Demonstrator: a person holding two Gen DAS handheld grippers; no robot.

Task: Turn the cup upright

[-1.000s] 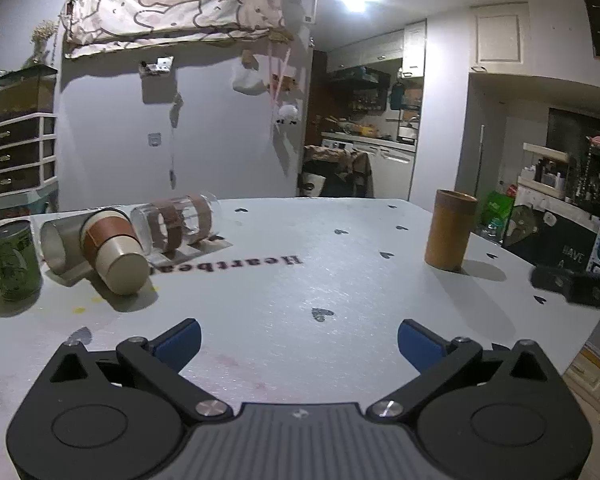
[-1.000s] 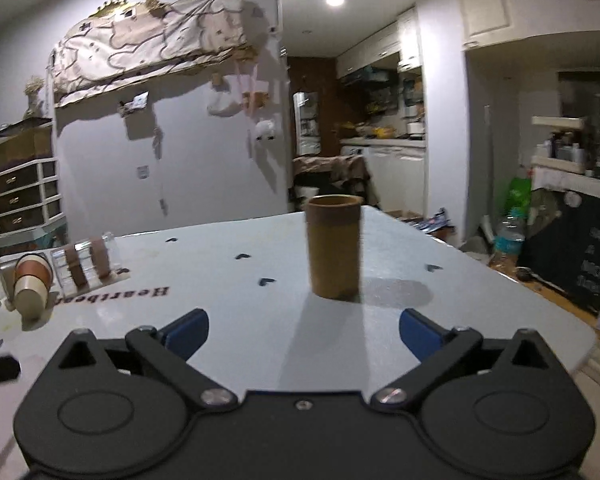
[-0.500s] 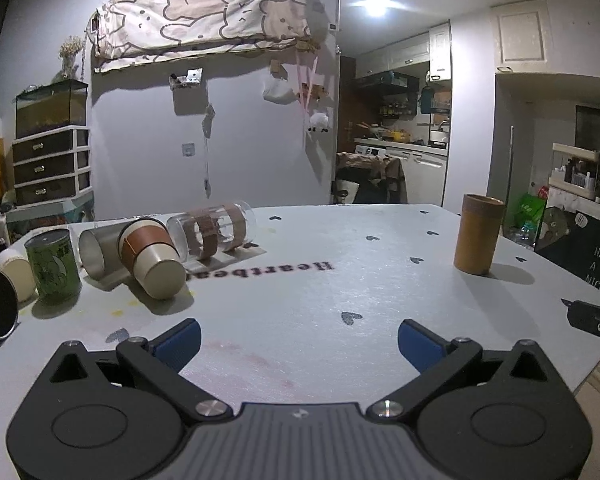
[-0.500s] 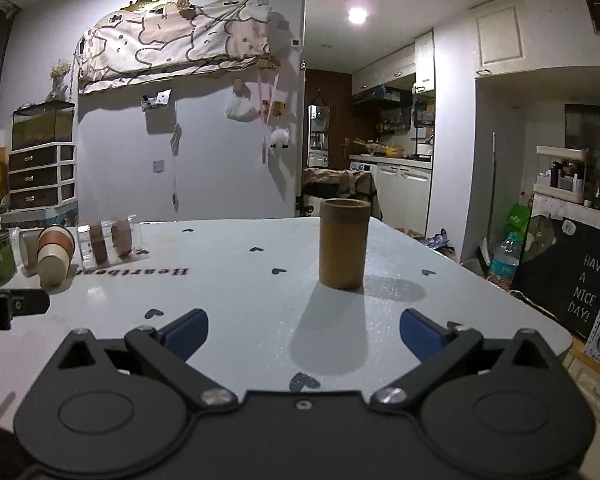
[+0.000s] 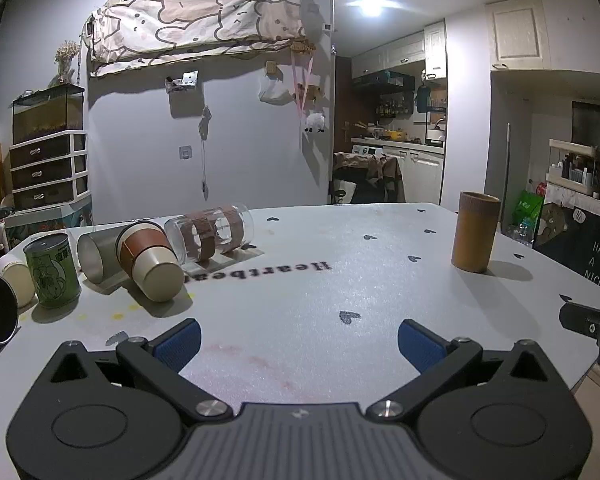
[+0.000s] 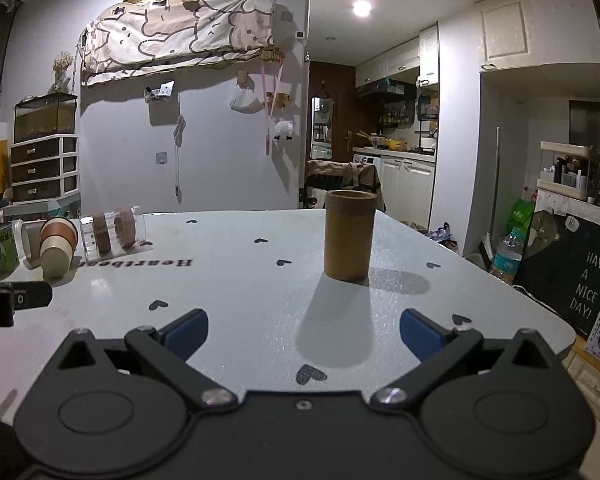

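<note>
Several cups are seen lying on their sides at the far left of the table (image 5: 340, 280): a paper cup (image 5: 150, 264) with a brown sleeve, a steel cup (image 5: 96, 256) just behind it, and a clear glass (image 5: 212, 234) with brown bands touching the paper cup's side. A green can (image 5: 52, 274) is stood upright just beside them. A brown cup (image 6: 349, 236) is already upright on the right side of the table, so the task may be judged done for that one, while the lying cups are not yet turned.

Both tools are held low over the near edge of the table. The left gripper (image 5: 298, 344) is spread wide and empty, and the right gripper (image 6: 303, 334) is likewise spread wide with nothing between its fingers. The brown cup is straight ahead of the right gripper, well apart from it; the lying cups are ahead and to the left of the left gripper, also well apart.

The main risk is posed by crowding: a reach for the paper cup could set the glass rolling or knock the can. A thin paper wall could be crushed by a hard squeeze. Whether the glass is wedged by the paper cup cannot be told for certain from these views.
</note>
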